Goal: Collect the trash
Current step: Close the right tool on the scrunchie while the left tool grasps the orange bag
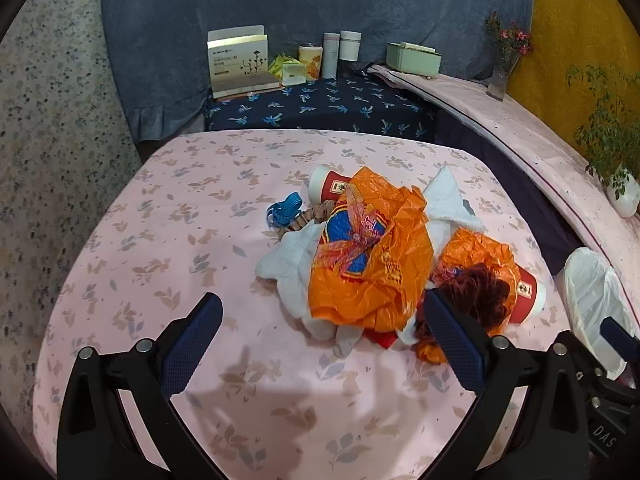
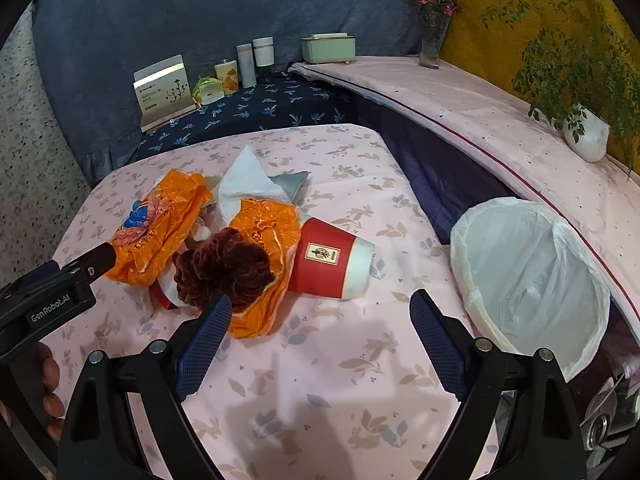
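Note:
A trash pile lies on the pink table (image 1: 160,208): a big orange plastic bag (image 1: 372,256), a second orange bag (image 2: 264,236), white tissue (image 1: 288,260), a dark red scrunchie (image 2: 224,268), a blue ribbon (image 1: 284,208) and two red-and-white paper cups on their sides (image 1: 328,188) (image 2: 332,260). My left gripper (image 1: 322,312) is open and empty just before the big orange bag. My right gripper (image 2: 320,312) is open and empty just before the near cup. A bin lined with a white bag (image 2: 532,276) stands to the right of the table.
A dark blue side table (image 1: 320,108) at the back holds a box (image 1: 240,60), tins and bottles. A pink ledge (image 2: 480,120) on the right carries a green tissue box (image 2: 328,48), a flower vase (image 2: 432,40) and a potted plant (image 2: 584,132).

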A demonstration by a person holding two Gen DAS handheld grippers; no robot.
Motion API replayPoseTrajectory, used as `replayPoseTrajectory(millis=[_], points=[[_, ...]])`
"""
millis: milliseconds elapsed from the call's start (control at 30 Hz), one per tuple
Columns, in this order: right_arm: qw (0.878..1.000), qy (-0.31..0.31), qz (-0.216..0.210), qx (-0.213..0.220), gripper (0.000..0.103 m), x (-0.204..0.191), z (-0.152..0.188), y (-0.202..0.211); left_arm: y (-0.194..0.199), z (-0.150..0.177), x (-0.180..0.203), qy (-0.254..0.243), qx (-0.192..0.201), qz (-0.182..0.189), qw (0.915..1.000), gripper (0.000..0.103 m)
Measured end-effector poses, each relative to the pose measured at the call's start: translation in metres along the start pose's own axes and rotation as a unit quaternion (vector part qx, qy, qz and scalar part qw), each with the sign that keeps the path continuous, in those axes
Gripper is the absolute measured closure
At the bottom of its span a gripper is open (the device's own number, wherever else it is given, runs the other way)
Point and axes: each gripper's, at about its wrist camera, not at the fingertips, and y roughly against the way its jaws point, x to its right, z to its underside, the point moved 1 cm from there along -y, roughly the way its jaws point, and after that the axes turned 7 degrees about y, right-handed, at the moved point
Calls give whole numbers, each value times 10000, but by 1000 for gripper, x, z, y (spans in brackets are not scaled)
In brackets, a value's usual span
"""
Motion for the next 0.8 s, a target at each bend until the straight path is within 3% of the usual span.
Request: replayPoseTrajectory(millis=[333, 533, 667, 733, 800], points=[[9990, 146, -374, -184, 36, -38, -14, -34, -26, -15, -1, -22, -176, 269, 9995, 7], [9984, 227, -438, -262, 39, -54, -17, -51, -35, -18, 0, -64, -238, 387, 9989, 13], [9981, 245, -434, -358, 51, -57, -18, -65, -45, -16, 3, -160, -436, 513, 9976, 41], [9979, 215, -440, -433, 65, -56, -17, -71, -48, -15, 5, -162, -524, 587, 9968, 55], [9975, 175, -484, -482, 74, -55, -15, -75, -49, -13, 7, -179, -539, 588, 9967, 77]])
